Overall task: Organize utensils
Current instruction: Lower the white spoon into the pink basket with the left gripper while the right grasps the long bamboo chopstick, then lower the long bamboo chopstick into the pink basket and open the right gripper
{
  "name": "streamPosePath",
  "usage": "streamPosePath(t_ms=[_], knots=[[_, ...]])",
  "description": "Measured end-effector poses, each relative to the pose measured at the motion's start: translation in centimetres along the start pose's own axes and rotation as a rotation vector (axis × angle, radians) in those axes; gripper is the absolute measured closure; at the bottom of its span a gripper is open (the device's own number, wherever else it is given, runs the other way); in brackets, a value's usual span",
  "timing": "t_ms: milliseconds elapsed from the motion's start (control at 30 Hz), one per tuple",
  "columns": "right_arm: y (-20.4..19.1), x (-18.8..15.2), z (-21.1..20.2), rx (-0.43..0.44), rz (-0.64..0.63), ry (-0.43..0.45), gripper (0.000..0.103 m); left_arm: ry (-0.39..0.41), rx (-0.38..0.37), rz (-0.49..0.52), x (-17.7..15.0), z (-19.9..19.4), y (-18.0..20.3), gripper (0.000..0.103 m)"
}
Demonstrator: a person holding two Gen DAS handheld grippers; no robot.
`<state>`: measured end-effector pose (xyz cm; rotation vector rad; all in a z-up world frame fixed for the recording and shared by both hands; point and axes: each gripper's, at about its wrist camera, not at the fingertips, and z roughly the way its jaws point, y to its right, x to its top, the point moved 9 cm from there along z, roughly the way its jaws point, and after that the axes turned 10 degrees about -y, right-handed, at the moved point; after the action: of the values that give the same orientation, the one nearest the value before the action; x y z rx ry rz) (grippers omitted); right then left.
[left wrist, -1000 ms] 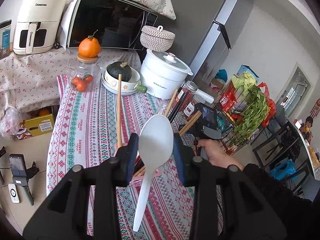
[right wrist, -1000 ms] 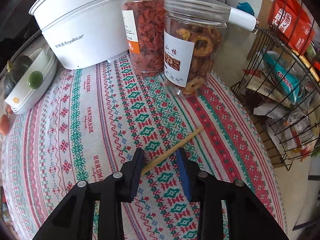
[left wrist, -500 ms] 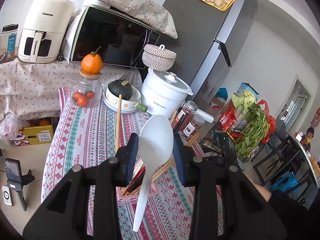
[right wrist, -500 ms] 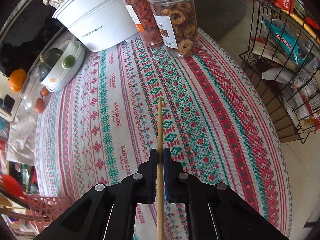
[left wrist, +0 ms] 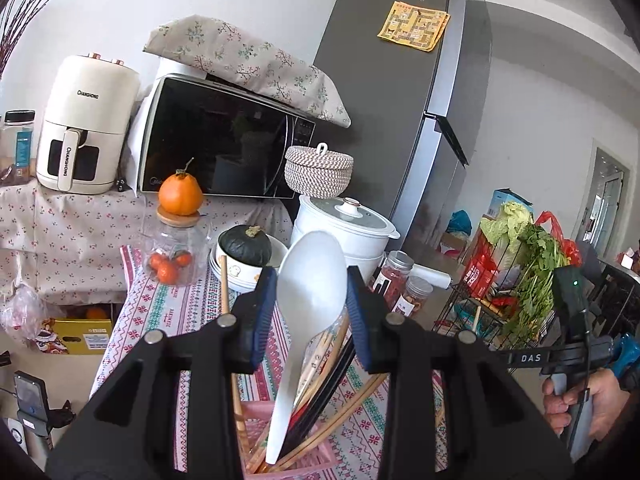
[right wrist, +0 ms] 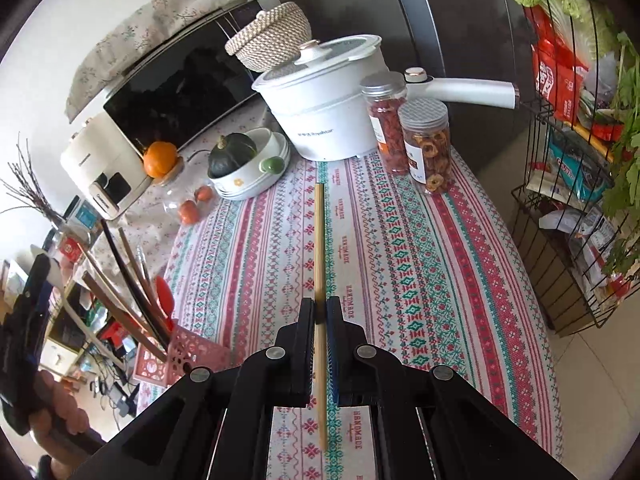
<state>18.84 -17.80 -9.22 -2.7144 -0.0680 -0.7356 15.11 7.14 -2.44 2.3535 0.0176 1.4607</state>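
My left gripper (left wrist: 311, 300) is shut on the bowl of a white plastic spoon (left wrist: 308, 300), whose handle hangs down over a pink utensil basket (left wrist: 316, 460) holding several chopsticks. My right gripper (right wrist: 319, 314) is shut on a single wooden chopstick (right wrist: 319, 240) and holds it above the patterned tablecloth (right wrist: 400, 260). The pink basket (right wrist: 180, 356) with chopsticks and a red utensil shows at the left of the right wrist view. The right gripper's body shows at the right edge of the left wrist view.
At the table's far end stand a white electric pot (right wrist: 324, 108), two jars of dried food (right wrist: 424, 144), stacked bowls with a dark squash (right wrist: 244, 160) and a glass jar topped by an orange (left wrist: 176, 236). A wire rack with vegetables (right wrist: 580, 160) stands to the right.
My right gripper has lifted the chopstick higher above the table and tilted back, bringing the basket into its view. My left gripper has risen with the spoon.
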Motion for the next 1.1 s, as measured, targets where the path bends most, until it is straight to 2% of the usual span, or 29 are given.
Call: streamPosePath(t_ms=[300,533,800,900,1000,1100], knots=[[-2.8,0.2,-2.0,0.064,-0.052,0.046,0.097,-0.067,0.048,0.039,-2.5,3.1,0.1,0.066],[-3.2,0.3,-2.5,0.078,-0.037,0.065,0.097,-0.107,0.055,0.047,-4.0,2.3,0.2,0.065],[-3.8,0.1,-3.7,0.085,-0.048,0.09,0.097,-0.172,0.057,0.02,-4.1,0.1,-0.1,0.055],[-4.5,0.1,-4.2,0.093,-0.061,0.104,0.097,-0.215,0.057,0.003,-4.2,-1.0,-0.4,0.052],[-5.6,0.0,-4.8,0.107,-0.078,0.12,0.097,-0.264,0.068,-0.022,-4.5,-2.2,-1.0,0.043],[-7.0,-0.2,-5.6,0.13,-0.102,0.135,0.097,-0.343,0.116,-0.032,-4.8,-2.9,-2.3,0.038]])
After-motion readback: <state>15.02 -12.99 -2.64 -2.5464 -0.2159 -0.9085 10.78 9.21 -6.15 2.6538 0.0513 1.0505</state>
